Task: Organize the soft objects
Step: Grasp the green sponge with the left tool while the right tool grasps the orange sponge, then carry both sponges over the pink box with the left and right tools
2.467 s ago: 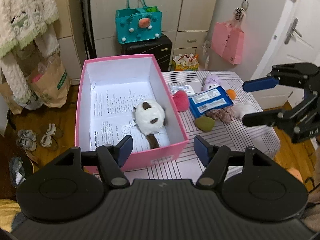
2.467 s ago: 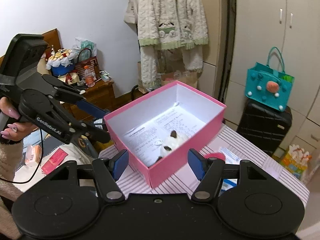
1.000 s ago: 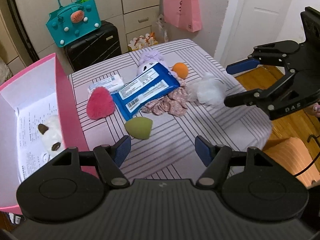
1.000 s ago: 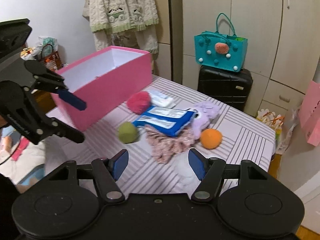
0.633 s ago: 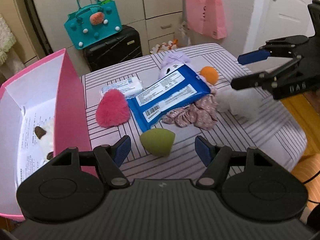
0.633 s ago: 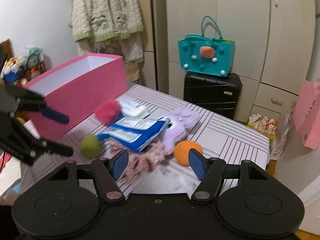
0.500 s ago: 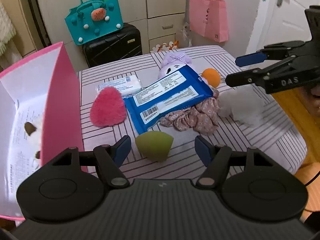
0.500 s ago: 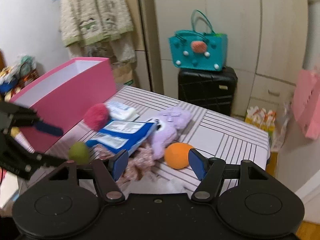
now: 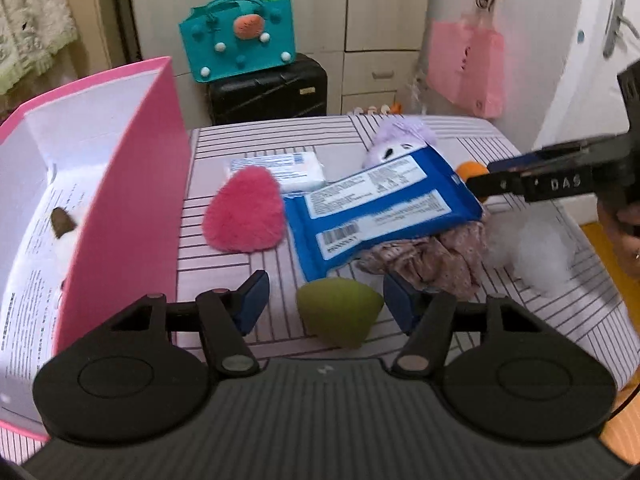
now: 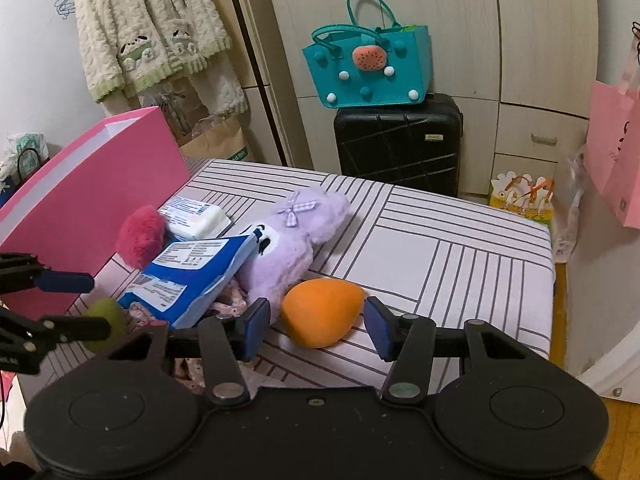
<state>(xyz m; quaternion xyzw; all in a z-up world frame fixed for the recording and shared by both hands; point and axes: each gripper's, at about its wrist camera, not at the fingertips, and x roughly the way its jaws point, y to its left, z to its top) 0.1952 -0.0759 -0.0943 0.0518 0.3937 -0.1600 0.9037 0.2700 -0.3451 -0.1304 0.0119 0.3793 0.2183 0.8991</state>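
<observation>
Both tongs are closing at once, pads not yet pressing: the left tongs [image 9: 323, 301] around a green sponge [image 9: 339, 309], the right tongs [image 10: 317, 323] around an orange sponge [image 10: 320, 311]. Next, probably finishing both grips, then carrying them leftward into the pink box [image 9: 132, 200].

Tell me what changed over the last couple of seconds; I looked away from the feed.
Both grippers swung from the pink box to the pile and dropped: left gripper brackets the green sponge, right gripper the orange sponge, jaws closing, nothing gripped yet. The toys and packets stayed put.
</observation>
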